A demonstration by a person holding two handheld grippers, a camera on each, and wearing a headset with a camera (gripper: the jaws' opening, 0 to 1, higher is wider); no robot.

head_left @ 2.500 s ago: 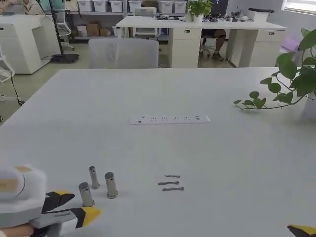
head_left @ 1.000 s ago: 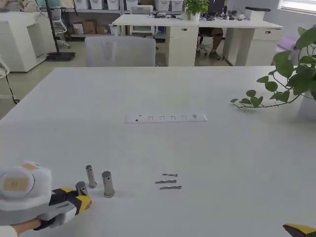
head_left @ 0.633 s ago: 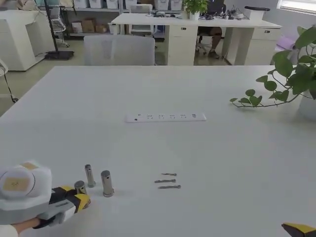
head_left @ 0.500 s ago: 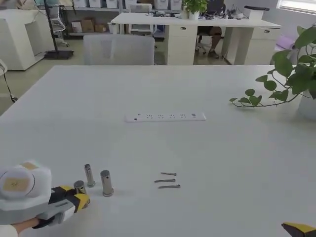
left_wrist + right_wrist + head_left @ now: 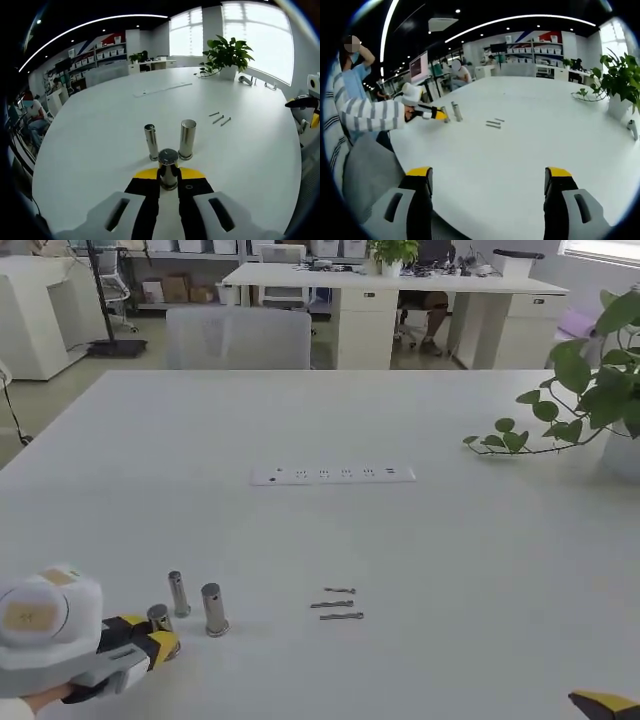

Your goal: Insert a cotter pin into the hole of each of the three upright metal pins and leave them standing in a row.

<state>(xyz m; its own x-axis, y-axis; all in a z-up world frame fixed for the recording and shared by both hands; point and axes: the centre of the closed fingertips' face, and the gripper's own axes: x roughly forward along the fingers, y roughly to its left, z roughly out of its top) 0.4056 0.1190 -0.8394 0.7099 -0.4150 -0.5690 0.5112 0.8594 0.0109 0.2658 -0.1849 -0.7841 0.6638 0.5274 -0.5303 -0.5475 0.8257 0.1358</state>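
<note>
- The left gripper (image 5: 168, 177), low in its own view, was clenched on the nearest metal pin (image 5: 168, 159). Any lift should stay plumb, clear of the thin pin (image 5: 151, 142) and the stout pin (image 5: 187, 139) just above.
- The right gripper (image 5: 488, 175) hung spread and empty. It should fetch a cotter pin from the cotter pins (image 5: 338, 603), lower centre of the head view.
- Earlier, the left jaws stood apart, short of that pin.

Left: metal pins (image 5: 213, 608); right: cotter pins (image 5: 332, 604); behind: power strip (image 5: 333, 474).

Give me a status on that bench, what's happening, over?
Left gripper shut on nearest metal pin, upright. Right gripper open, empty. Three cotter pins loose on table, none inserted. Power strip well behind, no obstruction.
</note>
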